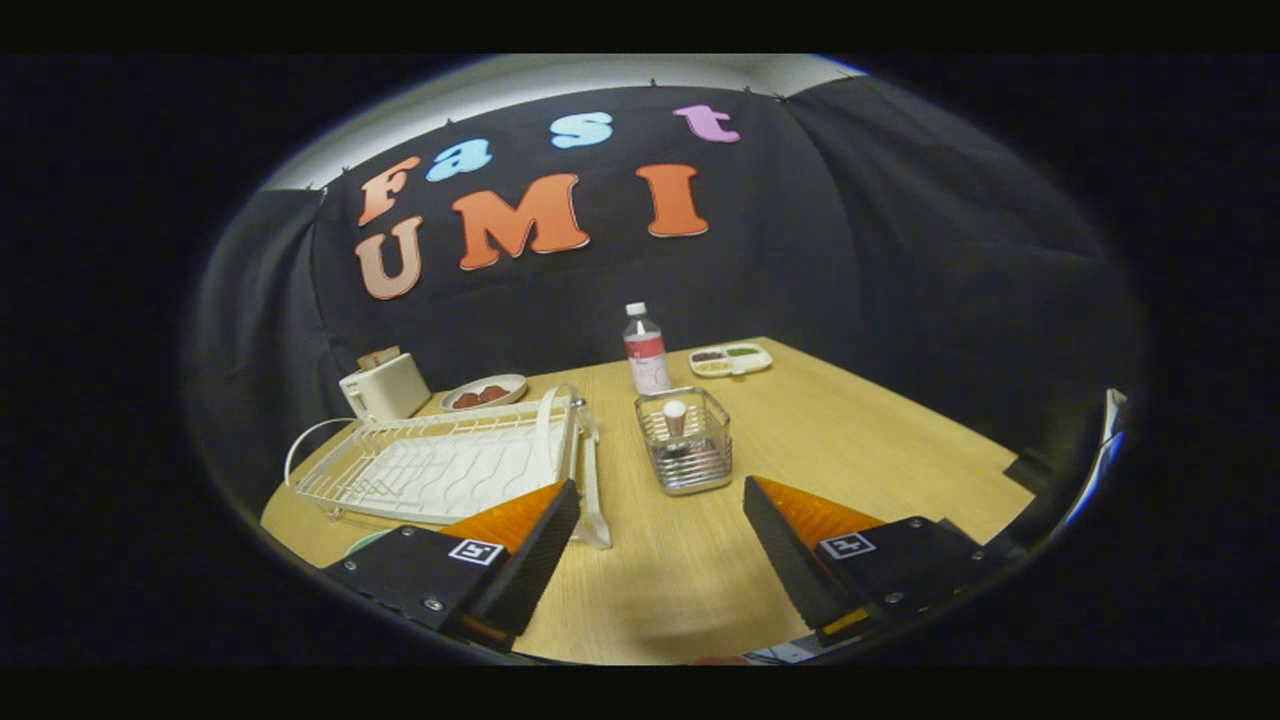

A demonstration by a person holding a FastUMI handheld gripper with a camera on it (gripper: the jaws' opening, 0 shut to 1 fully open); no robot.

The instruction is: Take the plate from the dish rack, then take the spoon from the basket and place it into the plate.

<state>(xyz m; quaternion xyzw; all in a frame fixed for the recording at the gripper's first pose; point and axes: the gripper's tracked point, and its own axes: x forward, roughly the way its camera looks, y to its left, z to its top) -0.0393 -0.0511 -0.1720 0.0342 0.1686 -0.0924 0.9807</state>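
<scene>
Jaws wide apart, holding nothing; gripper hangs over bare tabletop. Just ahead, slightly right of midline between the fingers: wire basket, spoon standing upright in it, long axis vertical, pale handle up. Dish rack lies beyond the left finger; no plate visible in it, only a greenish edge under that finger, cannot tell what. Farther: toaster, bottle.
</scene>
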